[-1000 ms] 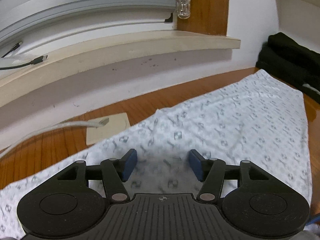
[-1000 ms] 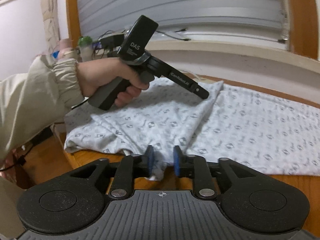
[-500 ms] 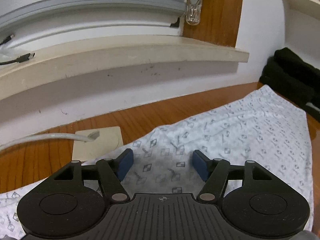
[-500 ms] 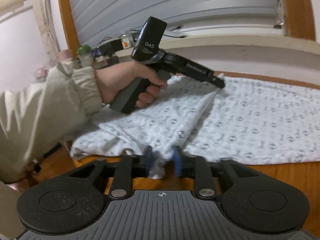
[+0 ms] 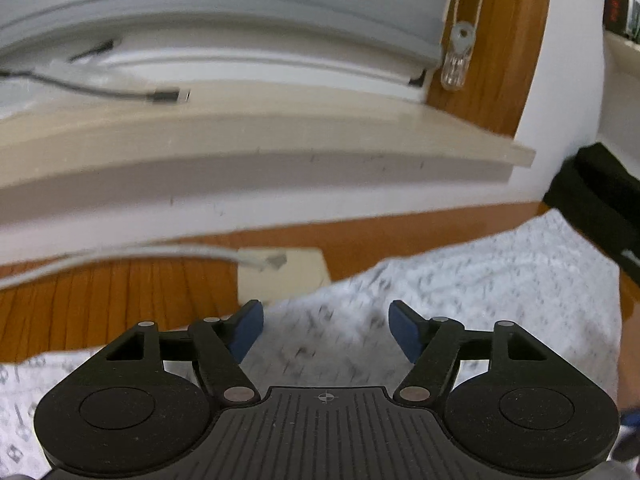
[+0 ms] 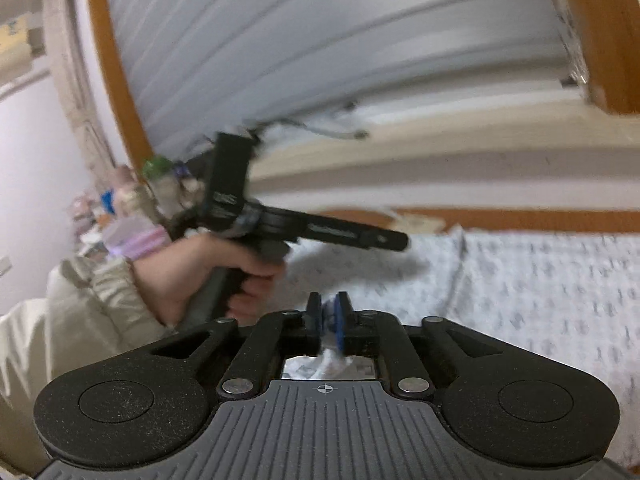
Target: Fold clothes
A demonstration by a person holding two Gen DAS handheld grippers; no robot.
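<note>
While the left tool (image 5: 326,328) stayed spread above the garment (image 5: 500,280), the right tool (image 6: 326,316) had lifted its pinched corner off the tabletop's (image 5: 100,300) near edge, so a fold looked underway.

Bare wooden tabletop (image 5: 100,300) open left of patterned cloth (image 5: 480,280). Cream pad (image 5: 292,276) and white cable (image 5: 120,254) lie there. Windowsill (image 5: 280,140) overhangs far edge (low clearance). Black garment (image 5: 592,200) blocks right corner.

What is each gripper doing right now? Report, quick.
Left gripper: open, holding nothing, above the patterned garment.
Right gripper: closed on a fold of the patterned garment.
</note>
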